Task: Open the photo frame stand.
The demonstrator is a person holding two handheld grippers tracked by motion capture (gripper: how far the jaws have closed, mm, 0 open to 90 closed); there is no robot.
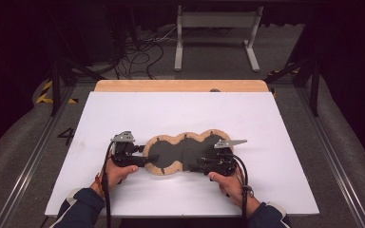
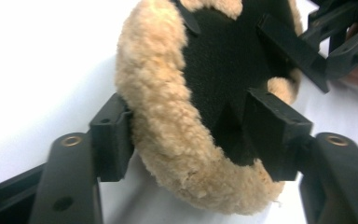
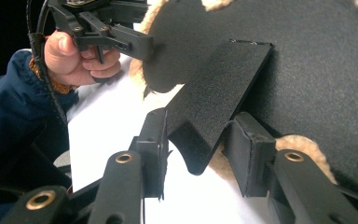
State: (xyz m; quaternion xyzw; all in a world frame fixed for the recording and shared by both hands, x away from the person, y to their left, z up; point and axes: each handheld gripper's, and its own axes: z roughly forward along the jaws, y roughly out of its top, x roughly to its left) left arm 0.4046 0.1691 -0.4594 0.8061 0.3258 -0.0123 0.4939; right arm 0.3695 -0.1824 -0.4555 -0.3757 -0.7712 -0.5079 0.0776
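Left gripper (image 2: 186, 140) fingers clamp fleece pad (image 1: 184, 153) rim, right gripper (image 3: 198, 154) fingers pinch black flap (image 3: 219, 93)

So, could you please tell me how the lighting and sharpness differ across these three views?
High view: bright white board under even light, dark surroundings, slightly soft. Left gripper view: board blown out, fleece-edged pad sharp, near jaws softer. Right gripper view: the pad's black flap crisp, dark corner at upper left.

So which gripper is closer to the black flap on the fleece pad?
Right. The right gripper has the flap between its jaws; the left gripper is at the fleece pad's opposite end.
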